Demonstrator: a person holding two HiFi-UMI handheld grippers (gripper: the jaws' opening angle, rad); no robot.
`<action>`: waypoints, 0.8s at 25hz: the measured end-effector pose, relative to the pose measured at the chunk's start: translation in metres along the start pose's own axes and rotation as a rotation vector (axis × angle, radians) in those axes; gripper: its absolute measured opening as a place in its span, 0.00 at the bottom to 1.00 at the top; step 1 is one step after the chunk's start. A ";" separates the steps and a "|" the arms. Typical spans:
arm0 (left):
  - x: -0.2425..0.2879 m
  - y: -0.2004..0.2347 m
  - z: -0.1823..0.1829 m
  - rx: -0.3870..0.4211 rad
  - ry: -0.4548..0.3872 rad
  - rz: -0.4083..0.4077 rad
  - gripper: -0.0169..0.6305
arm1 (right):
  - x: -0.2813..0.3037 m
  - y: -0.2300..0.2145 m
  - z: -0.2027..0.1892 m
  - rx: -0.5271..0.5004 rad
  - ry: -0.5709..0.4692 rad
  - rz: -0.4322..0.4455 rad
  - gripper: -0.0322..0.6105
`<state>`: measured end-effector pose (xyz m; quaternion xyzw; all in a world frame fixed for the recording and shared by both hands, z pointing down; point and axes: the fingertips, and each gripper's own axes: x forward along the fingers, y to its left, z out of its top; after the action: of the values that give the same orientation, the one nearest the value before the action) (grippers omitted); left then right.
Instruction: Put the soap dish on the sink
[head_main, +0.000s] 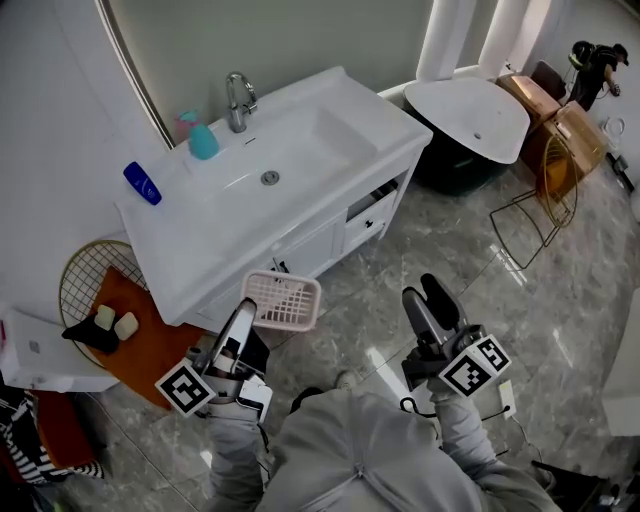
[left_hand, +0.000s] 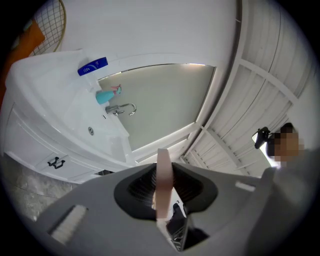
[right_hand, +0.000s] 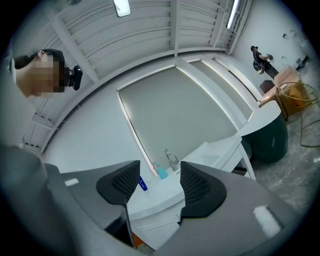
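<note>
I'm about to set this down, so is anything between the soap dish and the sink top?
Nothing visible. The left gripper holds the soap dish before the sink's bare front edge; blue bottle, teal dispenser and faucet sit at the back.

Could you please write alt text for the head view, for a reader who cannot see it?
The left gripper holds a pink soap dish in front of a white sink. The right gripper is open and empty over the grey floor.
</note>
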<state>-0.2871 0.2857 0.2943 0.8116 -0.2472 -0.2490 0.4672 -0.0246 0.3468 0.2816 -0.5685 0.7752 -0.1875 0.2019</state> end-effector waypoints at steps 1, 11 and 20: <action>0.008 0.003 0.003 -0.006 0.003 0.000 0.25 | 0.007 -0.004 0.001 0.004 0.003 -0.002 0.44; 0.082 0.054 0.057 -0.036 0.061 -0.022 0.25 | 0.098 -0.034 -0.002 0.006 0.013 -0.050 0.44; 0.151 0.099 0.135 -0.014 0.134 -0.061 0.25 | 0.198 -0.045 -0.001 -0.007 -0.018 -0.088 0.44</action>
<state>-0.2757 0.0606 0.2959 0.8301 -0.1890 -0.2099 0.4807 -0.0428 0.1447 0.2863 -0.6043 0.7484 -0.1882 0.1985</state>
